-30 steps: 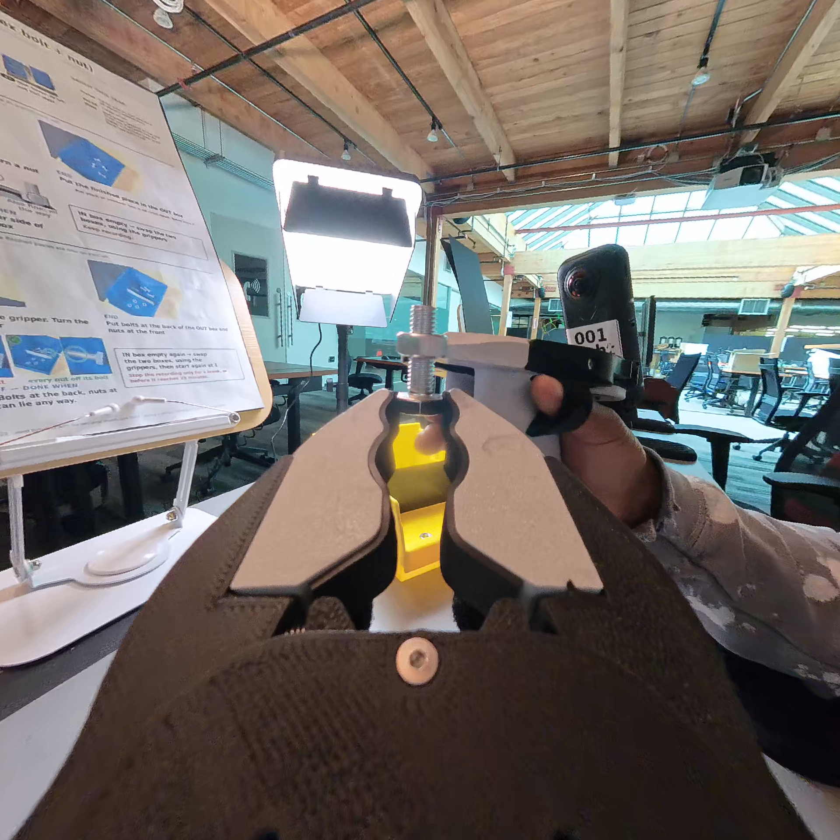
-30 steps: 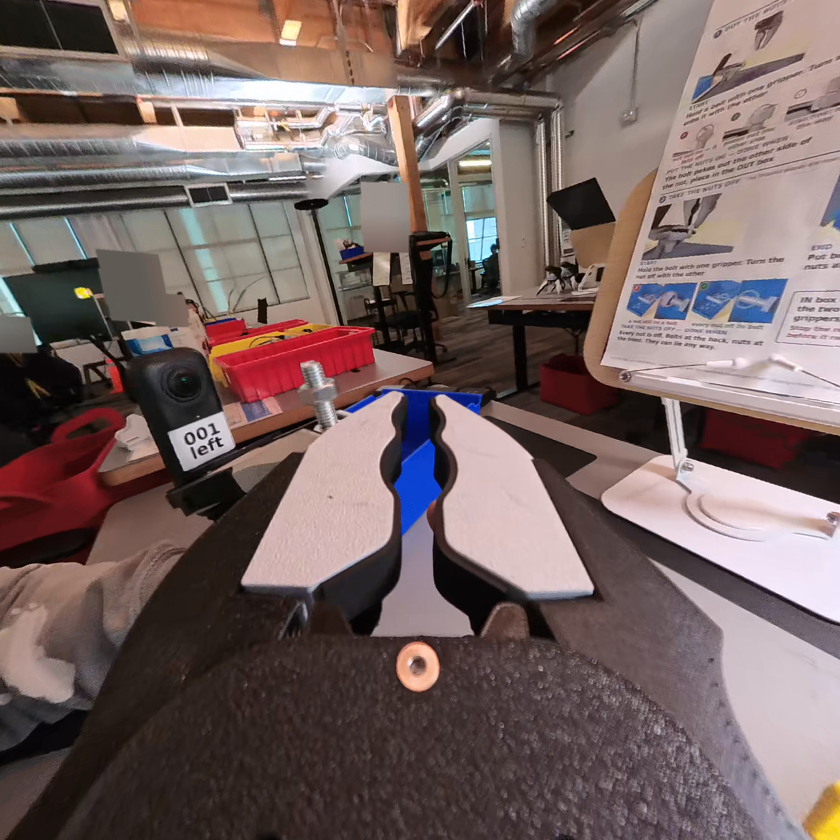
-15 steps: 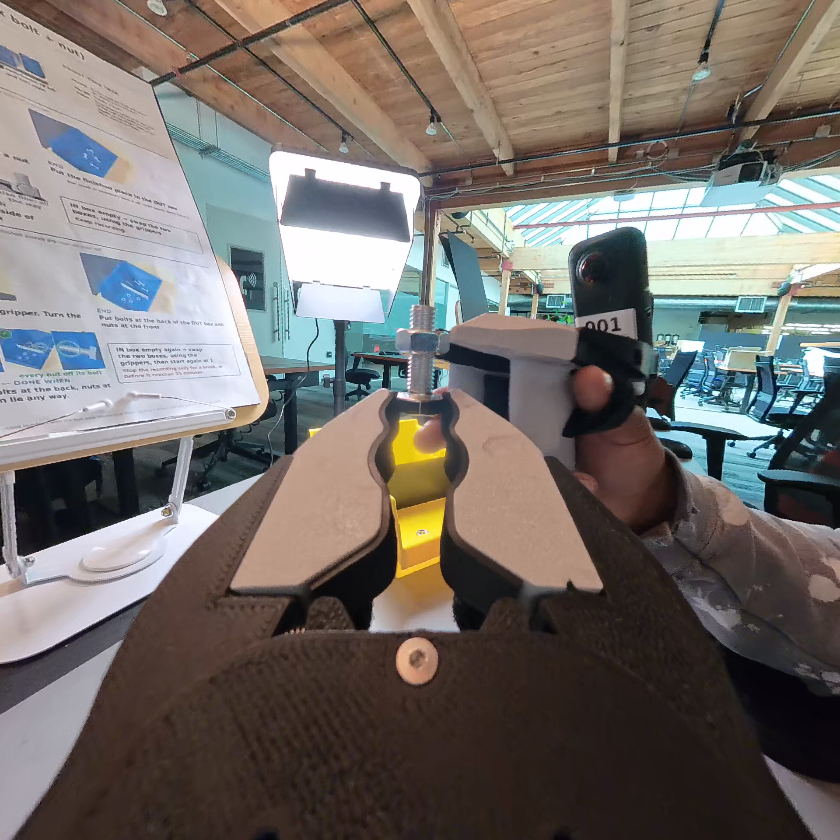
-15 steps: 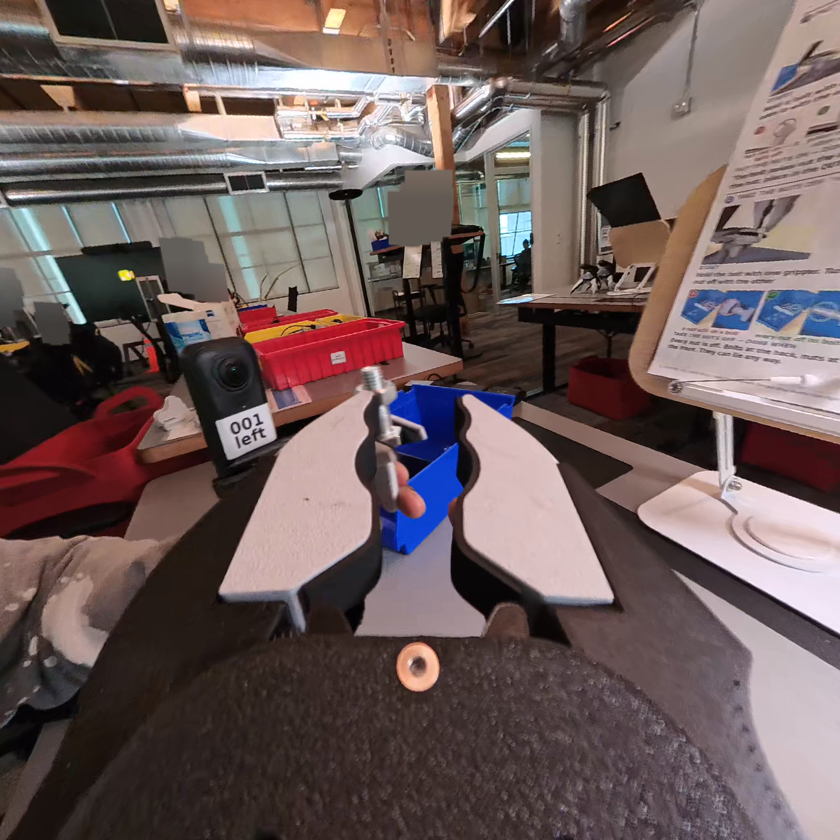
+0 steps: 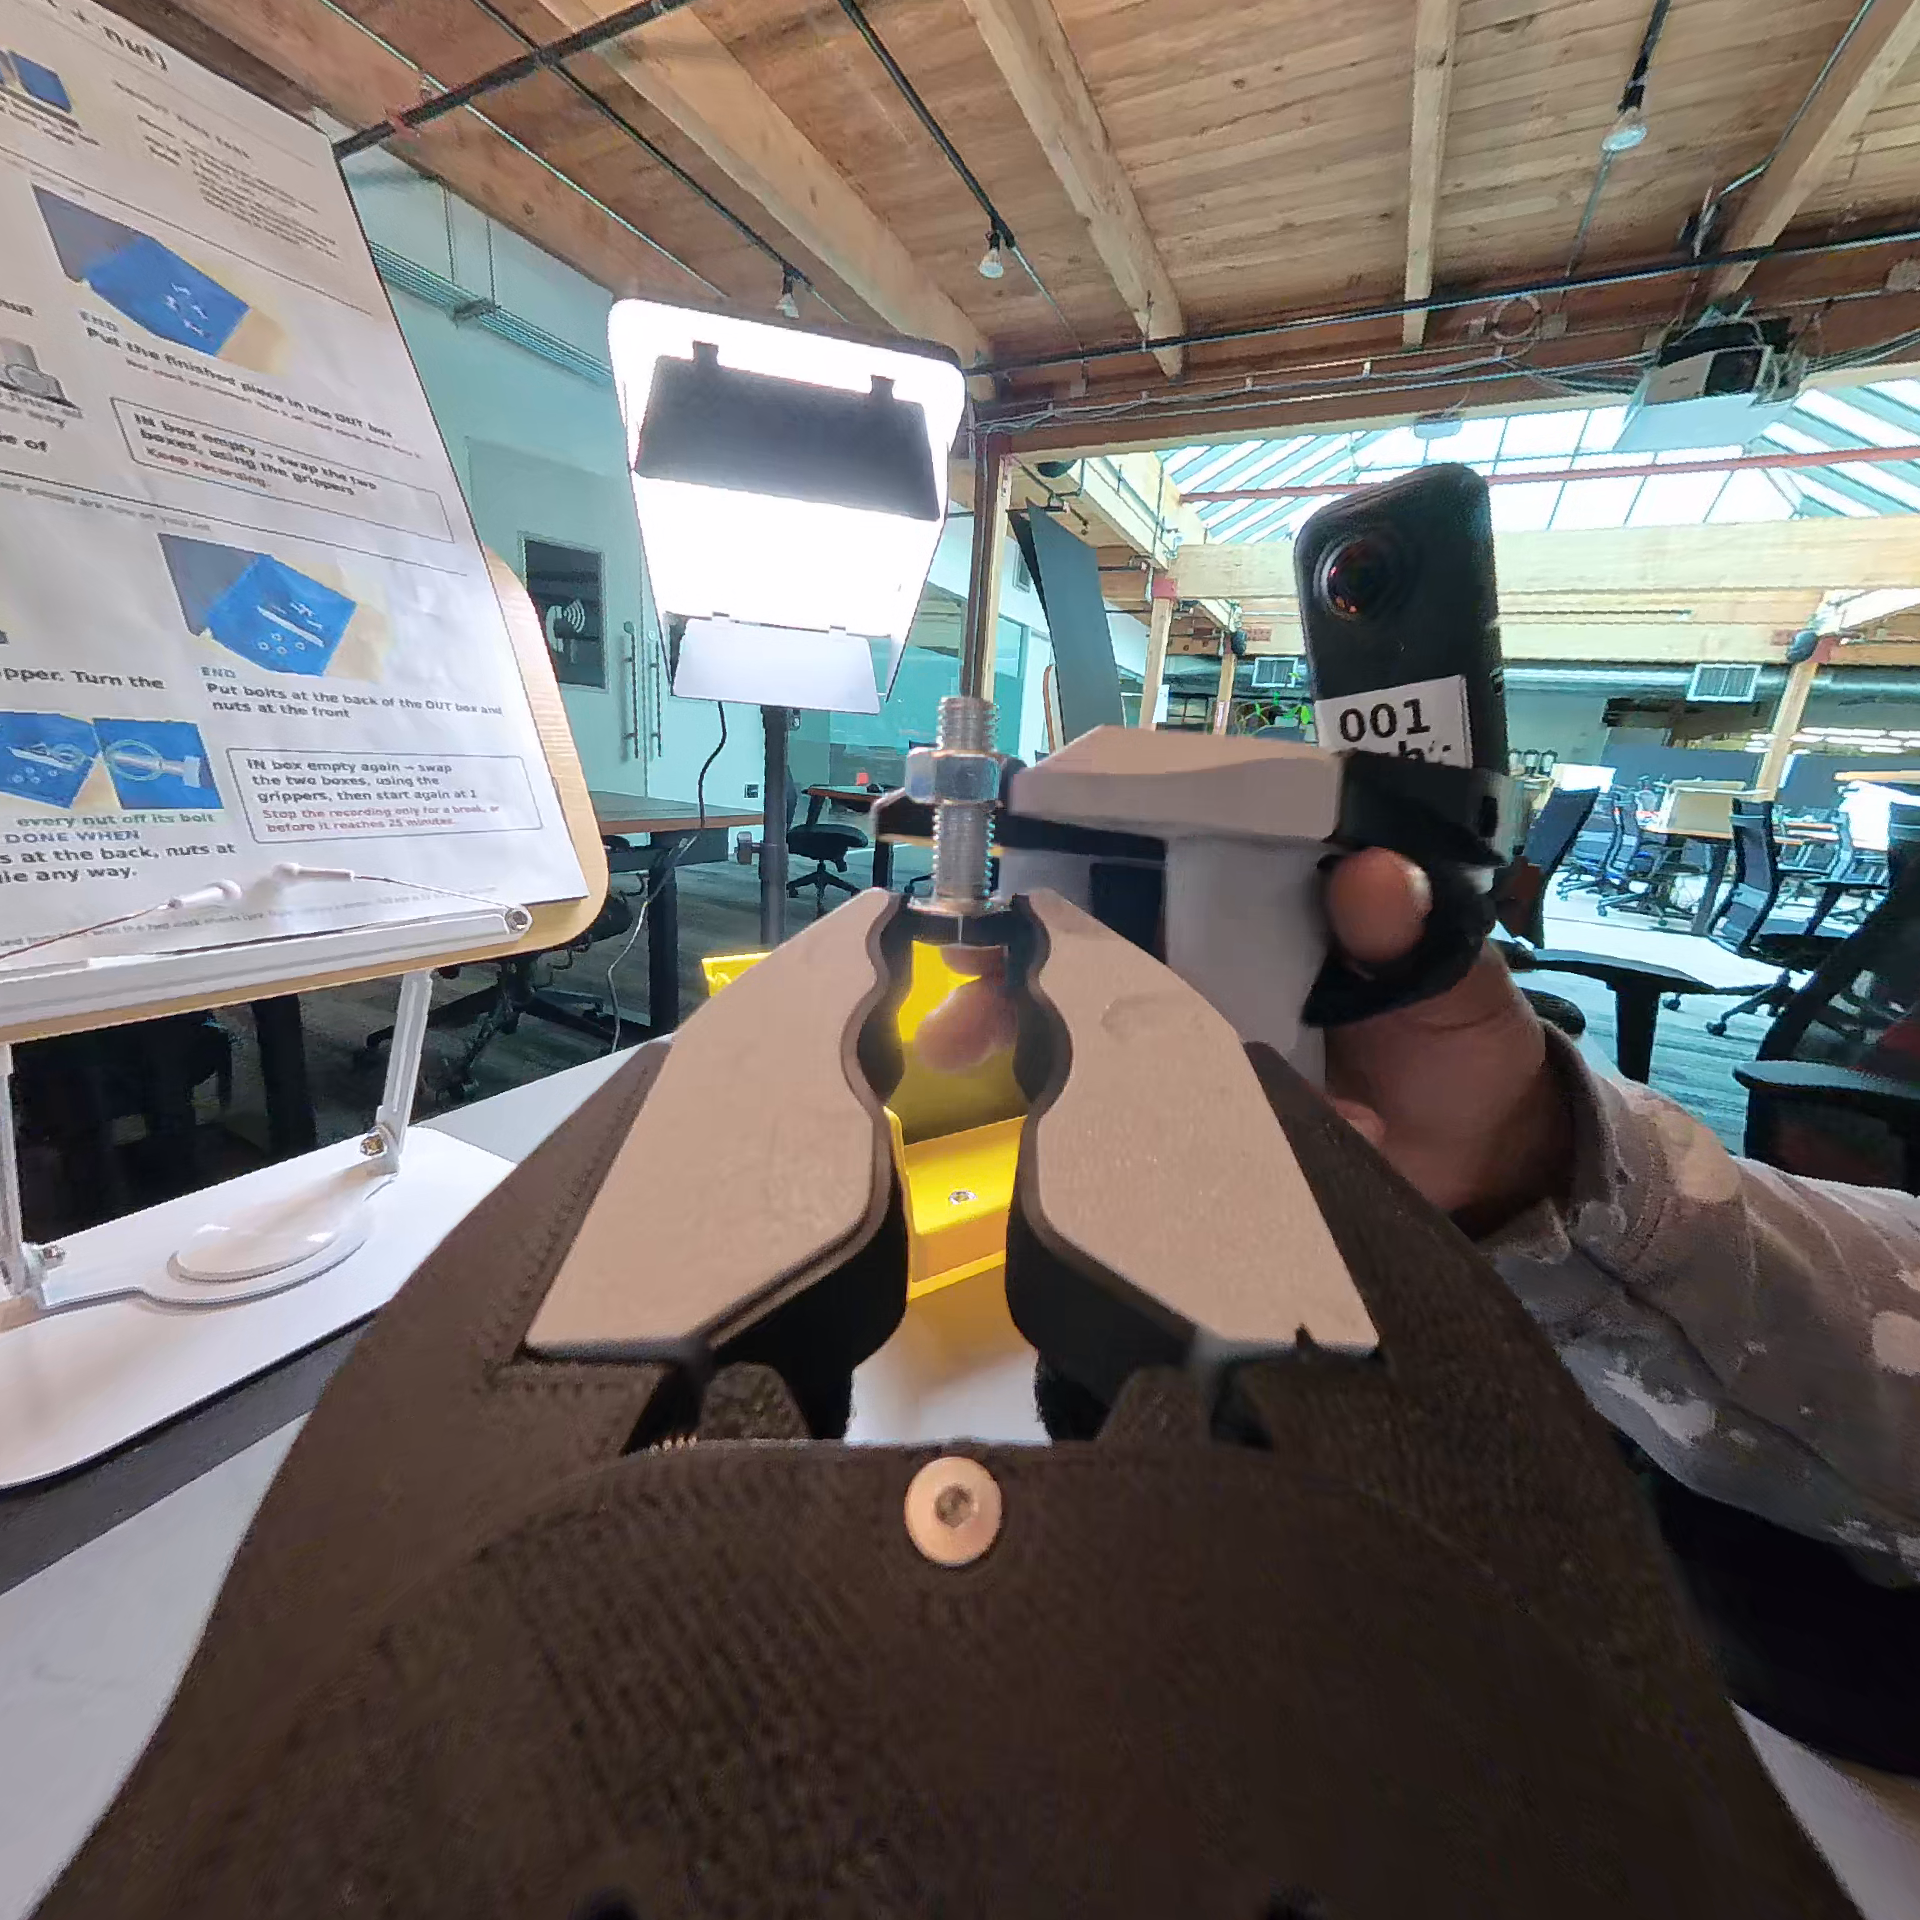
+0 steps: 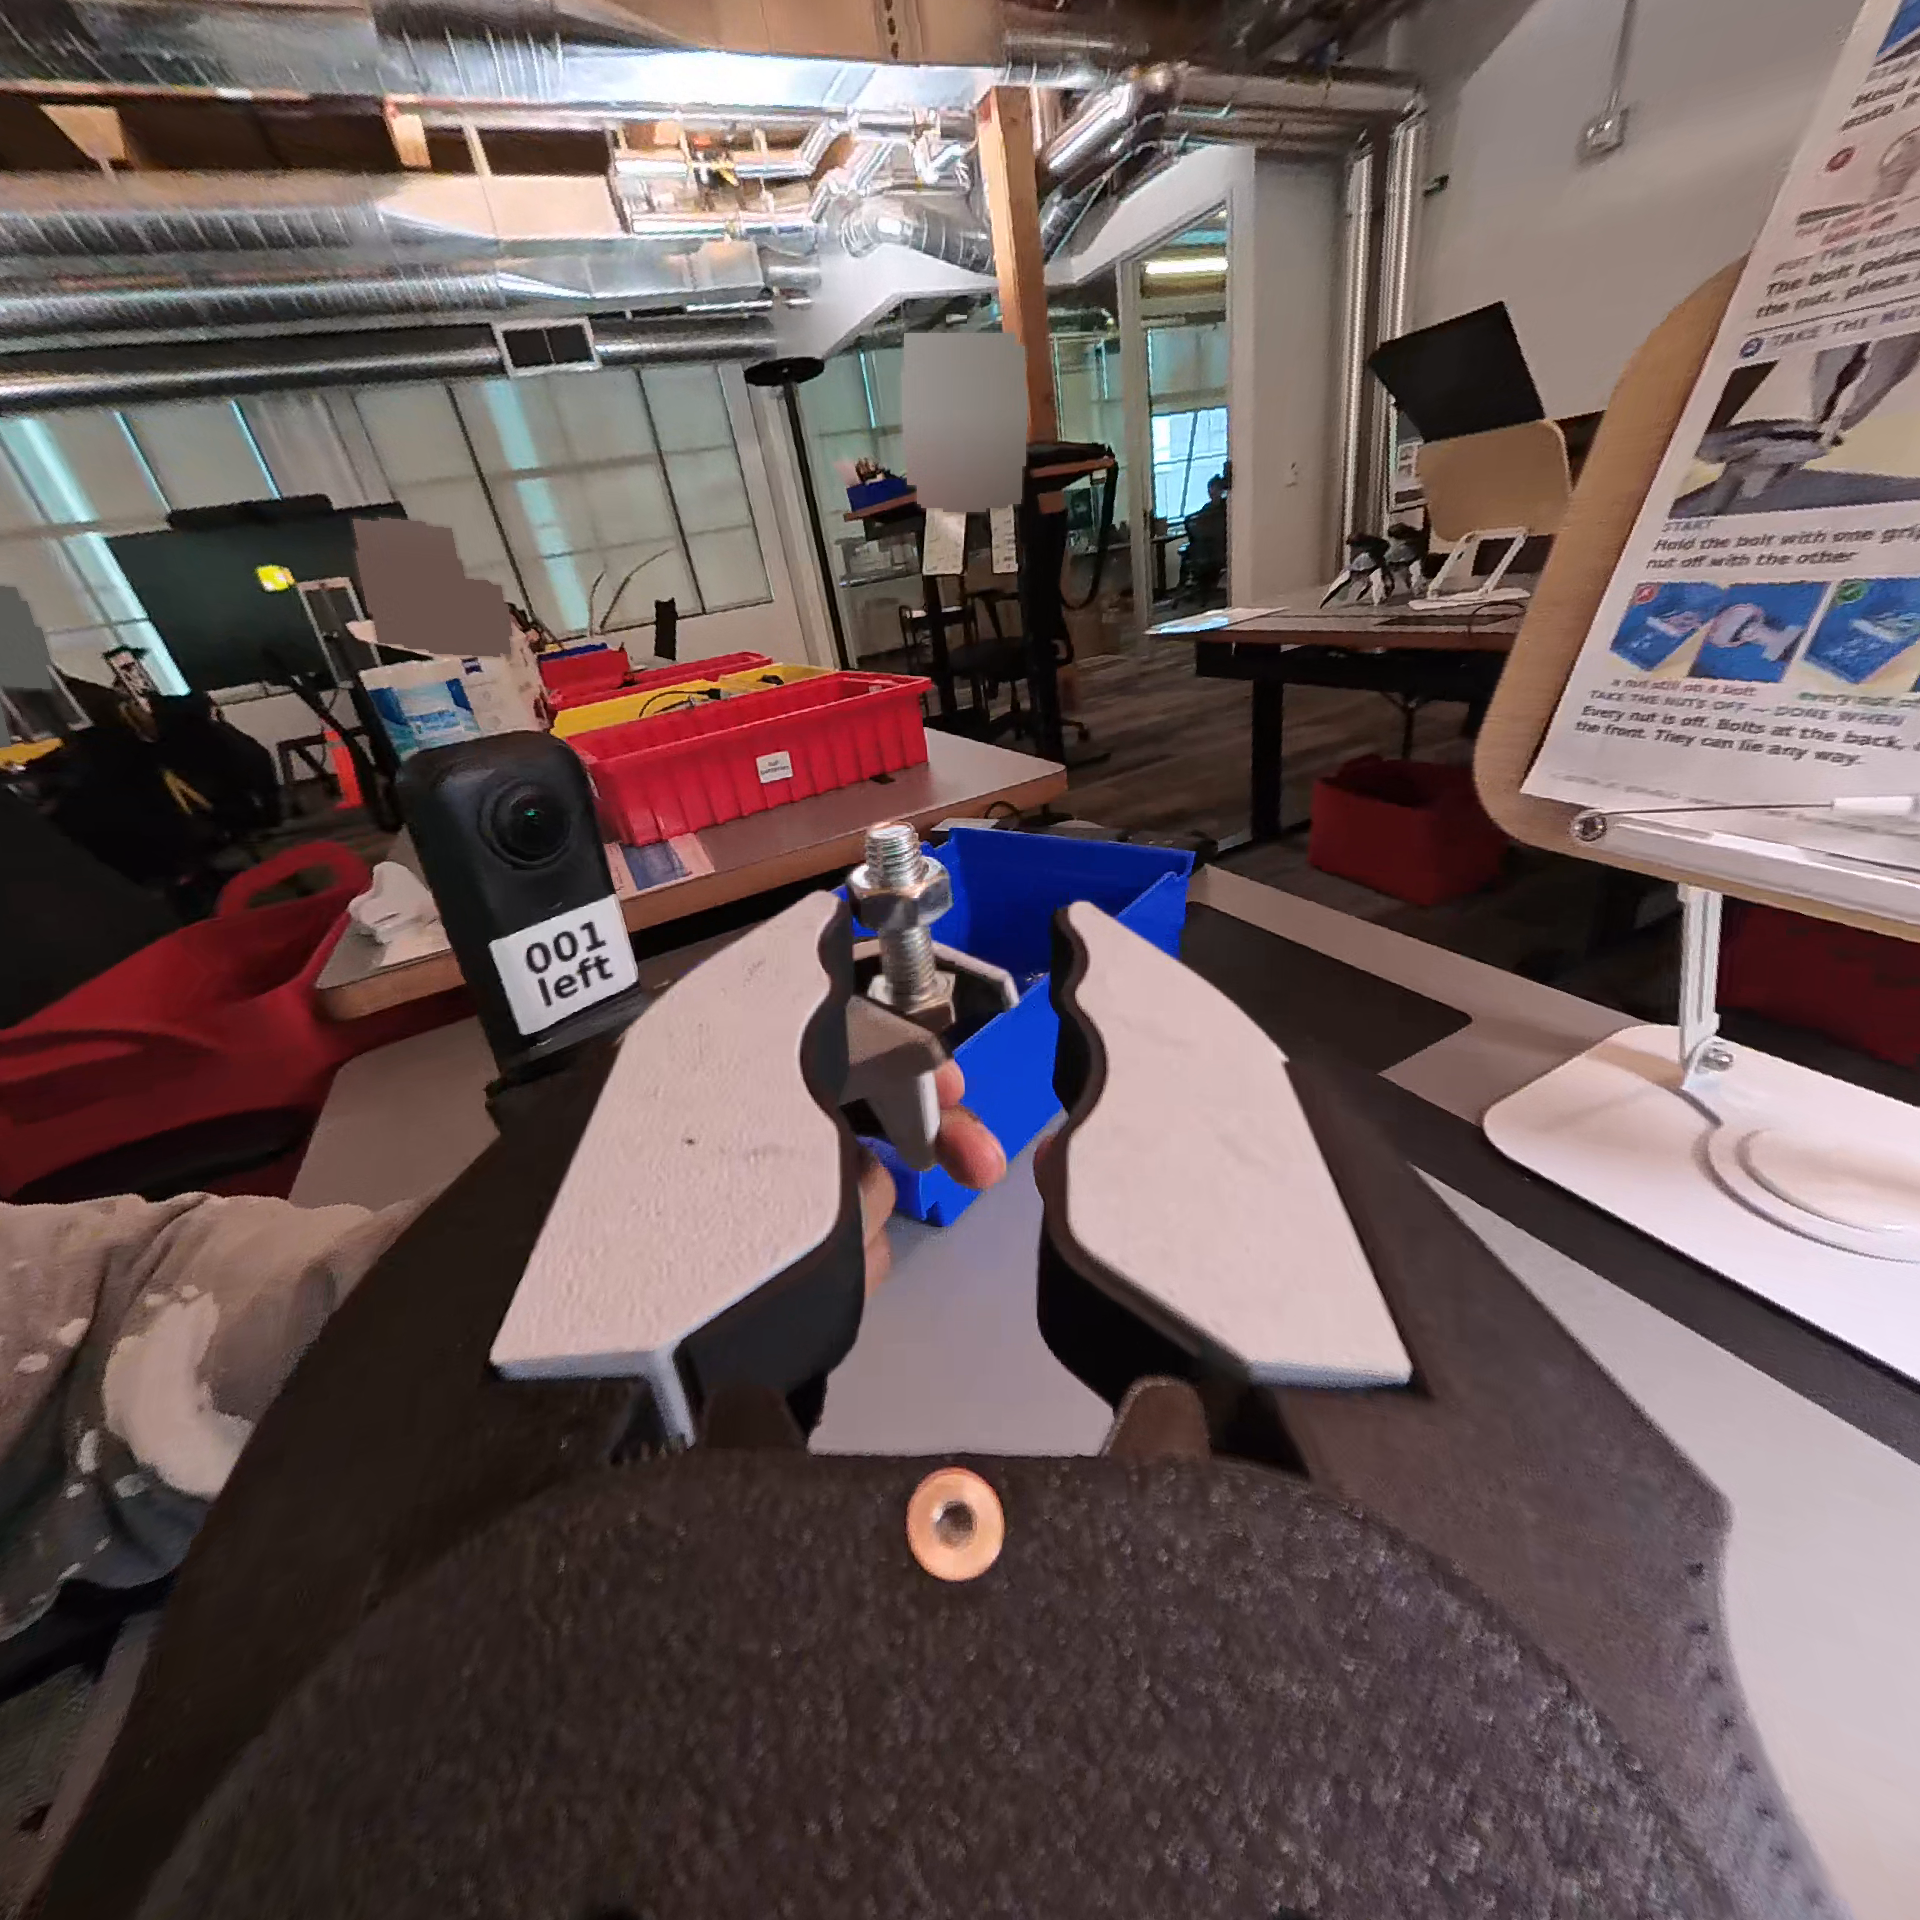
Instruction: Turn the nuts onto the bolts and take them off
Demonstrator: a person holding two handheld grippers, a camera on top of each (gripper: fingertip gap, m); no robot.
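Note:
A steel bolt (image 5: 961,847) stands upright with a nut (image 5: 954,774) near its top. My left gripper (image 5: 961,912) is shut on the bolt's head. My right gripper's fingers (image 5: 1174,790) reach in from the right at nut height. In the right wrist view my right gripper (image 6: 951,925) is open, and the nut (image 6: 897,894) and bolt (image 6: 907,951) stand between its fingertips, nearer the left one. The left gripper's fingers (image 6: 899,1070) hold the bolt from below. A yellow bin (image 5: 951,1174) lies behind the left gripper and a blue bin (image 6: 1091,914) behind the right.
An instruction sheet (image 5: 260,623) on a white stand (image 6: 1662,1143) stands at the table's far side. A person's hand (image 5: 1434,1039) holds the right gripper. Red bins (image 6: 748,748) sit on another table behind. A bright light panel (image 5: 790,488) stands beyond the table. Both grippers' tips are close together, under 4 cm apart.
My right gripper has opened from nearly shut and moved in, so the nut now stands between its fingers. My left gripper still holds the bolt upright.

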